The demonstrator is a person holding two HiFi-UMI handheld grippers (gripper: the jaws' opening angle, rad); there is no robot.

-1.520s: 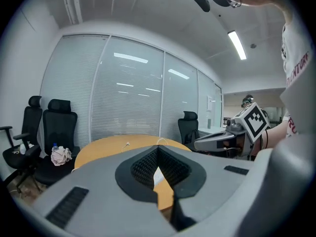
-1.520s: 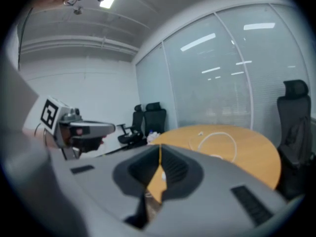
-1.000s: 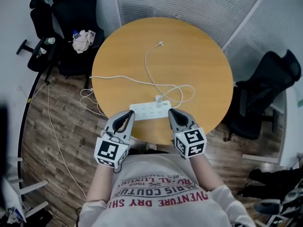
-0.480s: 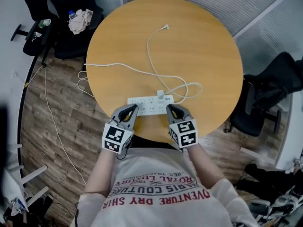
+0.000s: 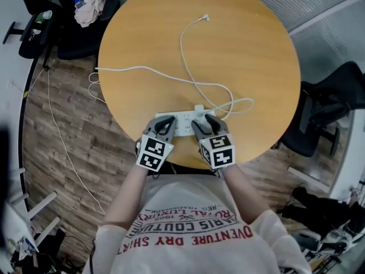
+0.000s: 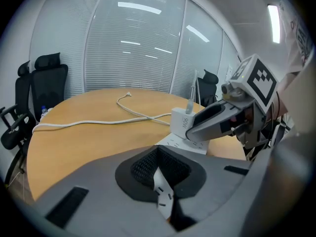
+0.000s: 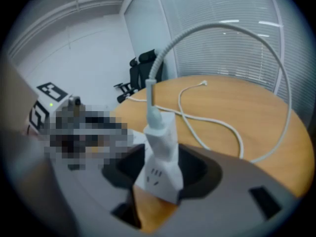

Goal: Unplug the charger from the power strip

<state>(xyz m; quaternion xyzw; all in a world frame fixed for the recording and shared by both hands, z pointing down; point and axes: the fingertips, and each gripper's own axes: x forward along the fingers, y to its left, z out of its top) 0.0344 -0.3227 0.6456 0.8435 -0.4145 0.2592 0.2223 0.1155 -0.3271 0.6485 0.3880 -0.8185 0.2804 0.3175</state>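
**A:** Nearest to the person, what is the left gripper point(image 5: 165, 124) doing?

**B:** Its jaws are together and they lie on the left part of the power strip point(image 5: 183, 123). I think this is to keep the strip down on the table point(image 5: 245, 44) when the plug gets pulled.

**A:** And the right gripper point(image 5: 205, 123)?

**B:** Its jaws are apart, and the charger point(image 6: 180, 123) stands between them. They do not seem to press it yet. The charger sits plugged in, toward the strip's right end.

**A:** What are these things like?

**B:** The strip is a long, flat bar of white plastic. The charger is a small, smooth white block, standing upright. Its cable point(image 7: 222, 27) rises in a stiff arc, so it may drag a little sideways. Farther away, the round table top is smooth wood. Behind it stand black office chairs point(image 6: 47, 78).
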